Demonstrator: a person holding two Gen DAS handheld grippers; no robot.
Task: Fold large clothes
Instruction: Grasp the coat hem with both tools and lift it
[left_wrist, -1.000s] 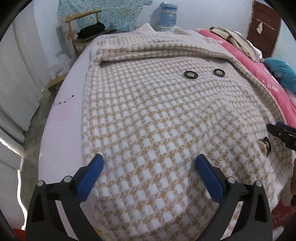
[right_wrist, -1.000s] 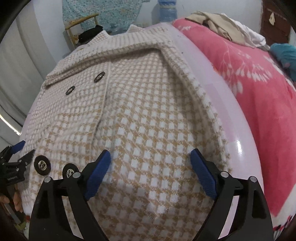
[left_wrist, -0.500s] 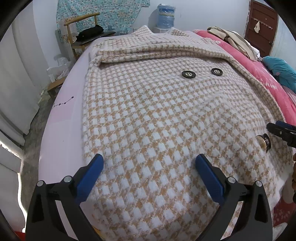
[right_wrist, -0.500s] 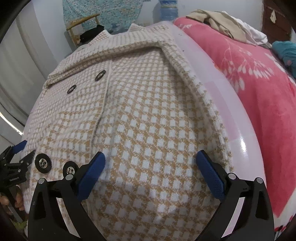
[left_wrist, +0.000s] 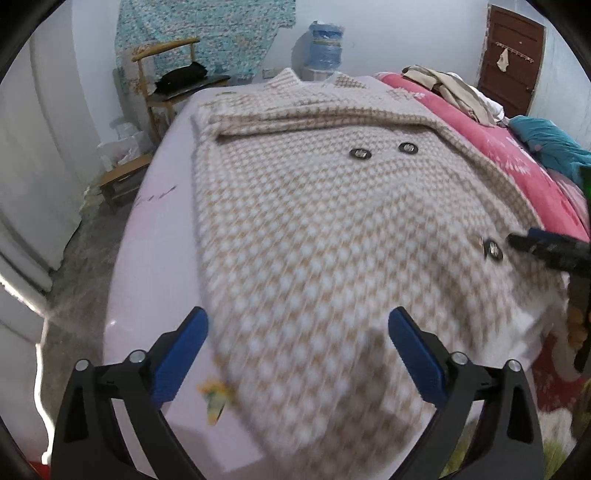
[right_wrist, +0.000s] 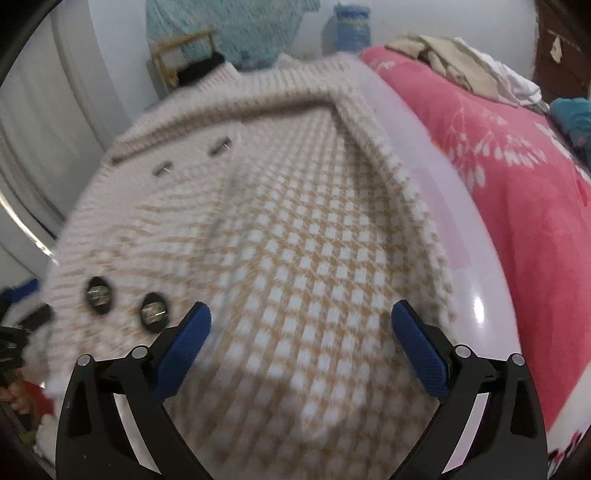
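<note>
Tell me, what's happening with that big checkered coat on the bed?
A person is holding a gripper in each hand over a checkered coat that lies spread flat, buttons up, on a pink sheet. The left gripper has its jaws closing a little, with nothing pinched yet. The right gripper is wide open above the coat's other side. No fold has started at the near end.

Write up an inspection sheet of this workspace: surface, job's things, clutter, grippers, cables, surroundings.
Surface: pale pink sheet, bare strip left of the garment.
Job's things: checked coat lies flat, button side up, sleeves folded in, dark buttons showing.
Clutter: small yellow scrap by the near hem; blurred.
Grippers: left gripper closing slightly, nothing pinched; right gripper open over the coat.
Cables: nothing seen.
Surroundings: pink blanket, heaped clothes, wooden chair, water bottle, brown door.
</note>
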